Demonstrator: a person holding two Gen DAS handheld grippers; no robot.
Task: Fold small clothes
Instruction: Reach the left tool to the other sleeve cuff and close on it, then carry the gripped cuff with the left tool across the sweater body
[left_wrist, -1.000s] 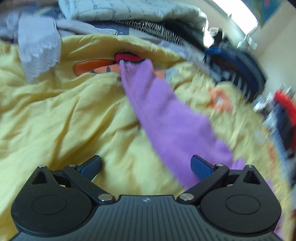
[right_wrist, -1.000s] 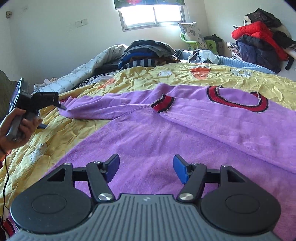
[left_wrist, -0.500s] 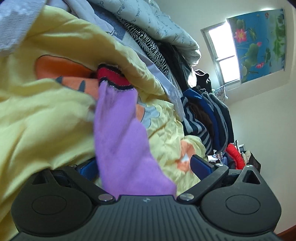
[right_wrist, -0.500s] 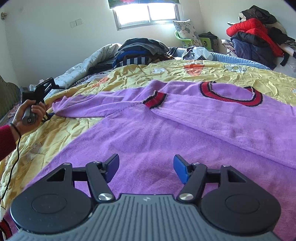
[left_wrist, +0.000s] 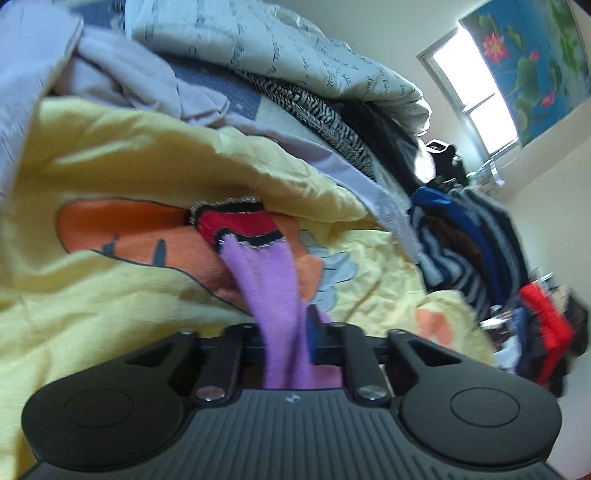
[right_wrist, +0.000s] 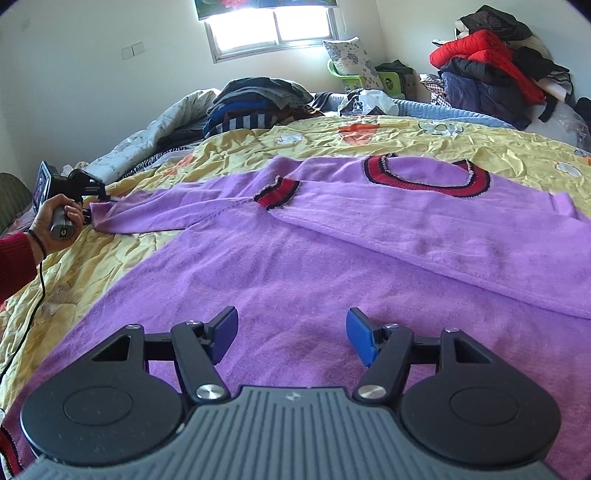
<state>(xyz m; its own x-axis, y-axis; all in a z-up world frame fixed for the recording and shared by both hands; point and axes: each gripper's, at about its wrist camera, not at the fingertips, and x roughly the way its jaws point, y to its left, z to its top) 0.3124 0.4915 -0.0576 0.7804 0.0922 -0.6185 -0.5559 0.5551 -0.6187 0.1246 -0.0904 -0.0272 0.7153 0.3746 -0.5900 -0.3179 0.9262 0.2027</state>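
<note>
left wrist view: left gripper (left_wrist: 286, 332) clamped on the purple sleeve (left_wrist: 266, 273), jaws just closed with the knit pinched flat between the blue pads, sleeve running up toward 12 o'clock and ending in a red-and-black cuff (left_wrist: 236, 225) resting on the yellow quilt (left_wrist: 110, 147). probably gripped part-way along so the sleeve can be carried across the body for a fold. folded striped and dark clothes (left_wrist: 461, 240) piled at 3 o'clock, a pale duvet (left_wrist: 280, 55) at 12 o'clock with cursive print (too blurred to read), a floral curtain (left_wrist: 524, 62) beside the window at 1 o'clock. small logo mark on the gripper body, no legible brand. right wrist view: right gripper (right_wrist: 291, 336) hovering over the purple sweater (right_wrist: 295, 266), jaws parted about halfway, nothing between the pads, likely waiting to pin or take the hem. sweater spread flat on the quilt, red-trimmed collar (right_wrist: 428, 177) at 1 o'clock, right-hand sleeve already folded across the chest with its cuff (right_wrist: 277, 194) near 12 o'clock. at 9 o'clock a hand (right_wrist: 61, 218) in a dark red sleeve holding the other gripper at the tip of the outstretched sleeve. red and dark jackets (right_wrist: 491, 62) heaped at 2 o'clock. no readable writing.
</note>
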